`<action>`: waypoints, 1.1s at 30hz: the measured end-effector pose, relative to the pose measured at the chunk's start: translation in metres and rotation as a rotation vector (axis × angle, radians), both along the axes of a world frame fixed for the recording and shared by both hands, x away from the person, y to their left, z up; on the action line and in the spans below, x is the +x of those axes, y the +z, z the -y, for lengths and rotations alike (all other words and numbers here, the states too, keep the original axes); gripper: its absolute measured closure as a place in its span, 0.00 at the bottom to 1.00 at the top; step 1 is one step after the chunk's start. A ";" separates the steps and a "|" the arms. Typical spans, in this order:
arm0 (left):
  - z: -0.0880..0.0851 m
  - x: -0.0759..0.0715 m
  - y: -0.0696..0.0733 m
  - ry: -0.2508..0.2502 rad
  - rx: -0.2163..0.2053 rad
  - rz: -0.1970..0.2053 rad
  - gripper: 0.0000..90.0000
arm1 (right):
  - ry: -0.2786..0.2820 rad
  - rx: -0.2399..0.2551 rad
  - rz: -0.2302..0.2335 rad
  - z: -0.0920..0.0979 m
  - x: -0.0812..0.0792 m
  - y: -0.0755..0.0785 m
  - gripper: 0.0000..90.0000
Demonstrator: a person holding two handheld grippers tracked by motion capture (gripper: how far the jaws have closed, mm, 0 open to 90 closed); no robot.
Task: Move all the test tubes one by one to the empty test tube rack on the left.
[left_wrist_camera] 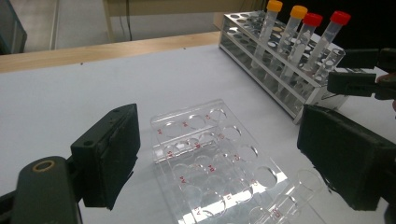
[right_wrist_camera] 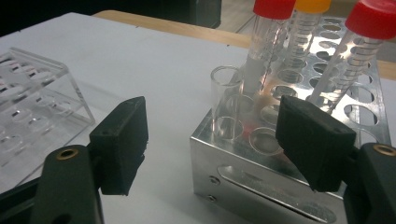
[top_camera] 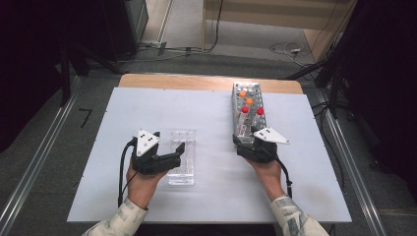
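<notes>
My left gripper (top_camera: 178, 152) sits over the near-left part of the white table (top_camera: 206, 113), its jaws spread wide with nothing between them. Under them lies the clear acrylic rack (left_wrist_camera: 212, 161), flat on the table, its round wells marked with small red labels; in the left gripper view it runs from the centre down toward 5 o'clock, and a bare clear tube (left_wrist_camera: 299, 186) lies in it at the lower right, close beside my right-hand jaw pad.

My right gripper (top_camera: 244, 139) rests at the near end of the metal tube rack (top_camera: 249, 110), which stretches away toward 12 o'clock on the right half of the table. Its jaws are also wide apart and grip nothing — they straddle the rack's near corner without touching it, as far as I can tell. Just ahead, at 12 o'clock in the right gripper view, stands an open uncapped glass tube (right_wrist_camera: 225, 100) in a front hole. Behind it rise two red-capped tubes (right_wrist_camera: 266, 42) and two orange-capped tubes (left_wrist_camera: 268, 30) — all tilted slightly in their holes.
</notes>
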State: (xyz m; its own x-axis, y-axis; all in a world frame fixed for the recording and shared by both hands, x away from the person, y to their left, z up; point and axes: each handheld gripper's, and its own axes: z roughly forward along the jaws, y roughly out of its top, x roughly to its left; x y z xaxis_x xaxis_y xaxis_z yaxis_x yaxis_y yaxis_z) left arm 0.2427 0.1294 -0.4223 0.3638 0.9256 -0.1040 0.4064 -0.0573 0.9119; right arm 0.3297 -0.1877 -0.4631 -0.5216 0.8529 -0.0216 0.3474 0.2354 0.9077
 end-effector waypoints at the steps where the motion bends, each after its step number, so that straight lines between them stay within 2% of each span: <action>1: 0.000 0.000 0.000 0.000 0.002 -0.002 0.15 | -0.003 0.001 0.003 -0.001 0.001 0.000 0.28; 5: 0.000 0.000 0.000 0.001 0.000 -0.002 0.15 | -0.014 -0.002 0.004 -0.002 0.004 -0.001 0.33; 8: -0.001 0.000 -0.001 0.000 -0.001 -0.003 0.15 | -0.024 0.004 -0.001 -0.002 0.007 -0.004 0.45; 11: -0.001 0.000 -0.001 -0.001 0.001 -0.004 0.15 | -0.023 0.005 0.013 -0.002 0.007 -0.004 0.54; 19: 0.000 0.000 0.000 -0.005 -0.002 -0.004 0.16 | -0.028 -0.002 0.011 -0.002 0.007 -0.005 0.69; 27: 0.001 -0.001 0.001 -0.014 -0.004 -0.002 0.16 | -0.034 -0.010 0.010 -0.002 0.007 -0.007 0.75; 30: 0.001 -0.001 0.000 -0.014 -0.001 -0.002 0.16 | -0.041 -0.006 0.013 -0.002 0.007 -0.007 0.80; 33: 0.001 -0.001 0.000 -0.014 -0.003 -0.003 0.16 | -0.041 -0.004 0.017 -0.001 0.007 -0.006 0.81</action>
State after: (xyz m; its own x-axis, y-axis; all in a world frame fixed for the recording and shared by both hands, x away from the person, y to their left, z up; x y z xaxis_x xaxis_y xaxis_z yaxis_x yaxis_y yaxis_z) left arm 0.2414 0.1286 -0.4219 0.3763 0.9202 -0.1082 0.4086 -0.0600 0.9107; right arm 0.3367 -0.1871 -0.4691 -0.4854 0.8736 -0.0339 0.3414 0.2251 0.9125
